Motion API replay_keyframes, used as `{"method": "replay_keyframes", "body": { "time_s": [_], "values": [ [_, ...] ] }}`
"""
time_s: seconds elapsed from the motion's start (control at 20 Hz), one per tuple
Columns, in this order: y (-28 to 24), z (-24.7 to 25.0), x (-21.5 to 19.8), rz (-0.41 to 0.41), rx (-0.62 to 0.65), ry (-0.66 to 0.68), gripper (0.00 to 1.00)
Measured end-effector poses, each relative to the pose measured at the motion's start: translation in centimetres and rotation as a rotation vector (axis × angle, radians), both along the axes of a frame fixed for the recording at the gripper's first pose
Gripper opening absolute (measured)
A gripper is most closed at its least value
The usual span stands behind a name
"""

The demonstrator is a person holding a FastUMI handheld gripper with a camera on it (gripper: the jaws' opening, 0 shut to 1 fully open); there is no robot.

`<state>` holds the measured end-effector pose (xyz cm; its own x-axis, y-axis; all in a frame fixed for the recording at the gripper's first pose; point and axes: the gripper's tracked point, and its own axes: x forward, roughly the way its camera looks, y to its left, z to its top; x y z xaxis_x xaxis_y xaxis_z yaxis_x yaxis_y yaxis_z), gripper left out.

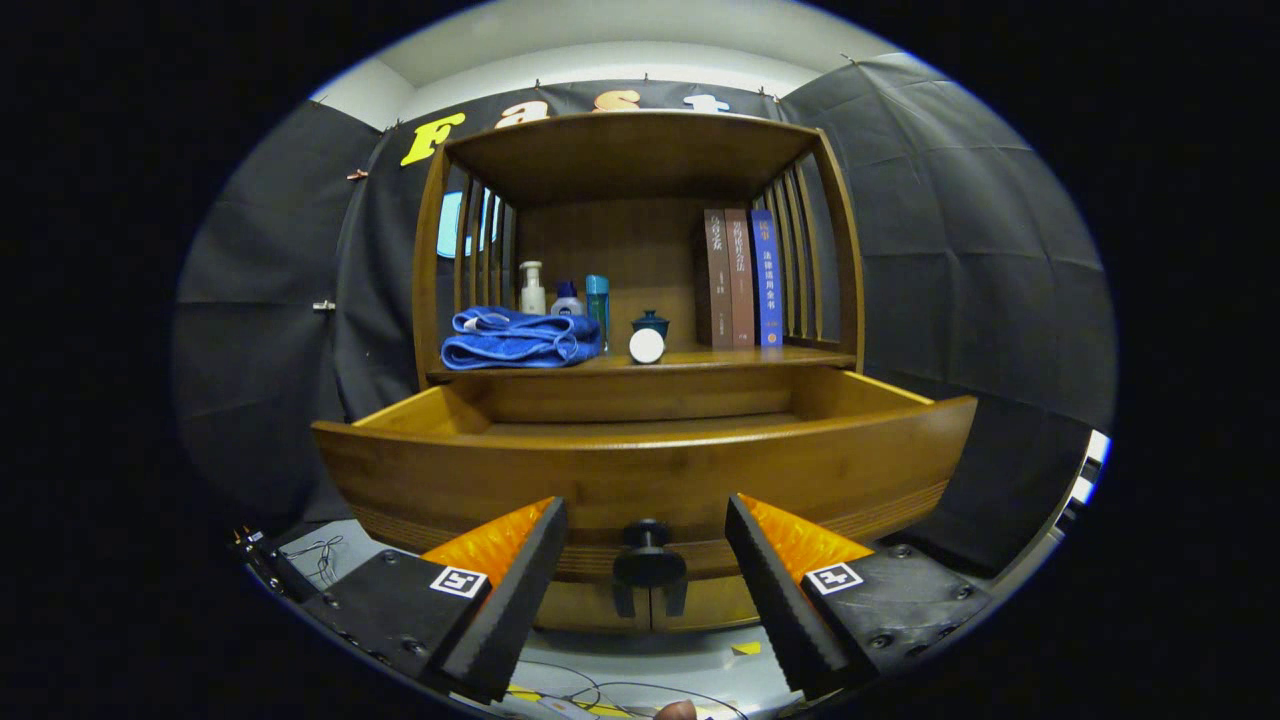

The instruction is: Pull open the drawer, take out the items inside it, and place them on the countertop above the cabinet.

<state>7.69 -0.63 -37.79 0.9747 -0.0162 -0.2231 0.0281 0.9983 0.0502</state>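
In the gripper view, my tool point(646, 570) stands wide open with nothing in its grasp; both fingers point(510, 590) reach forward with a broad gap between them. In that gap, just ahead of the fingertips, sits the dark round knob point(649, 562) of the drawer point(640, 470). The knob touches neither finger and lies roughly midway between them.

The drawer is pulled out toward me from the wooden cabinet point(640, 160). Its curved front panel spans the width beyond the fingers, and its two side walls run back to the cabinet body. From this low angle I see the upper inside of the back wall but not the drawer floor, so I cannot tell what lies within.

Above the drawer, well beyond the tool, is the desk point(690, 362), the countertop of the cabinet. On its left lies a folded blue towel point(520, 338). Behind the towel stand a white pump bottle point(532, 290), a small bottle point(567, 298) with a blue cap, and a teal bottle point(597, 300). Near the middle rests a white round object point(646, 346), and just behind it a small dark lidded cup point(650, 322). On the right, three books point(740, 278) stand upright against the slatted side.

Below the fingers, thin cables point(600, 690) trail across a pale floor.
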Motion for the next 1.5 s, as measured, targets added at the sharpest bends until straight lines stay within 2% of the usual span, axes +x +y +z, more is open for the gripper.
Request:
{"method": "replay_keyframes", "body": {
  "time_s": [0.2,0.6,1.5],
  "values": [
    [-0.2,-0.7,1.6,-0.006,-0.016,-0.009,1.0],
    [0.3,-0.4,2.3,0.004,-0.055,-0.064,0.99],
    [0.7,-0.9,14.8,-0.007,-0.062,-0.071,0.99]
  ]
}}
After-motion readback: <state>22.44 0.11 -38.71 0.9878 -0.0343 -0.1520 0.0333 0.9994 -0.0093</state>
